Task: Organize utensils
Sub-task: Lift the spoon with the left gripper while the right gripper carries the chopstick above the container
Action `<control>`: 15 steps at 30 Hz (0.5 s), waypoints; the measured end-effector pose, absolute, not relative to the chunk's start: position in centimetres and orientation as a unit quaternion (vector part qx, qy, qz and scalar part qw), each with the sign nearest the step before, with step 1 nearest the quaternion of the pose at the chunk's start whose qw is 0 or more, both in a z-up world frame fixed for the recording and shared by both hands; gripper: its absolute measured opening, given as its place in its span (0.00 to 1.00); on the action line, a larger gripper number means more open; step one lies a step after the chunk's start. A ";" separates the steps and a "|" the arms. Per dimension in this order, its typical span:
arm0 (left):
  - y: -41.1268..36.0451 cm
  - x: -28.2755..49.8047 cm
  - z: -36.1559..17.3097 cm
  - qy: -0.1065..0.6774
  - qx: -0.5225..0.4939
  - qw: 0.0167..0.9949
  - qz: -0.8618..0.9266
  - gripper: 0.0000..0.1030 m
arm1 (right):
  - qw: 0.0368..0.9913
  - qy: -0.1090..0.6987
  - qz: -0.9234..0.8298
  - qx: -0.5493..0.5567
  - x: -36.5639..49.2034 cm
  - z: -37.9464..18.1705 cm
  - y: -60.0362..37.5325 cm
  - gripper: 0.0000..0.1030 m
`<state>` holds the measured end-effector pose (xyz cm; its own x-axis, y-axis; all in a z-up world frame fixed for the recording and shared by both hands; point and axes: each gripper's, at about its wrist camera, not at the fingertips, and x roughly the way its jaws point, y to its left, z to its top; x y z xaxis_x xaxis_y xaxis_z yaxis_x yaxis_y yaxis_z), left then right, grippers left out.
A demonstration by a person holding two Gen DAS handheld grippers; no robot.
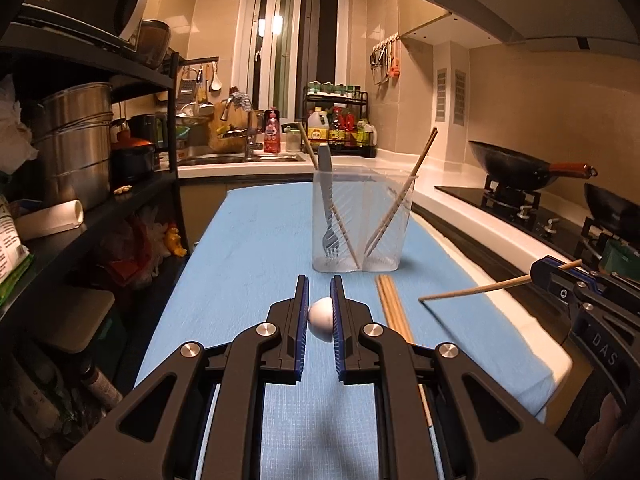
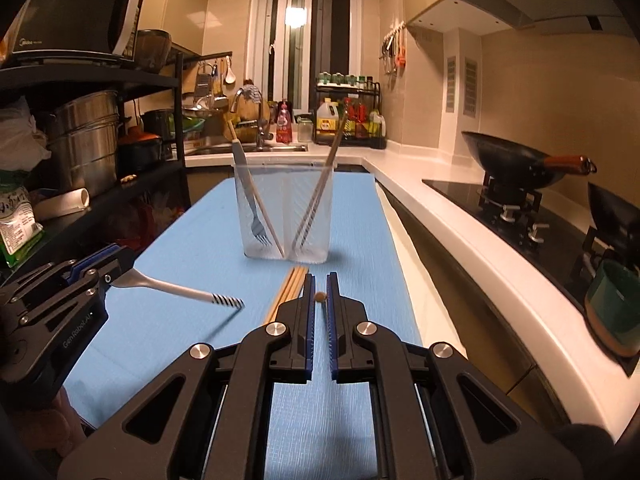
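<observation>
A clear two-compartment holder (image 1: 362, 220) (image 2: 285, 212) stands on the blue mat. Its left compartment holds a grey fork and one chopstick, its right compartment a pair of chopsticks. My left gripper (image 1: 320, 312) is shut on a grey-handled fork (image 2: 180, 290), seen end-on as a pale round end (image 1: 321, 319); its tines point right above the mat. My right gripper (image 2: 320, 300) is shut on a single chopstick (image 1: 476, 290), seen end-on in the right wrist view (image 2: 320, 297). Several loose chopsticks (image 1: 394, 312) (image 2: 292, 286) lie on the mat before the holder.
The blue mat (image 1: 256, 240) covers a narrow table. A black shelf rack with steel pots (image 1: 76, 140) stands on the left. A white counter with a gas hob and a black wok (image 1: 516, 168) runs along the right. The sink (image 1: 240, 158) lies beyond.
</observation>
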<state>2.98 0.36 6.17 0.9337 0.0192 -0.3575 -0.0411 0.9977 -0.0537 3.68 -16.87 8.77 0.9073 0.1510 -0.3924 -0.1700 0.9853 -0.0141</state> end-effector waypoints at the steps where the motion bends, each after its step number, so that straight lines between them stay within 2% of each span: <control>1: 0.6 3.0 6.7 0.178 -0.036 0.983 0.013 0.11 | 0.977 0.195 0.084 -0.021 3.7 9.3 -17.1 0.06; 15: 2.6 6.6 11.9 0.207 -0.062 0.976 -0.040 0.11 | 0.973 0.191 0.126 -0.032 6.9 14.8 -16.6 0.06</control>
<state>6.57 2.58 11.88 0.9113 -0.1027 -0.3988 0.0516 0.9893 -0.1368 6.88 -16.57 14.82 0.8956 0.2327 -0.3791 -0.2571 0.9663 -0.0143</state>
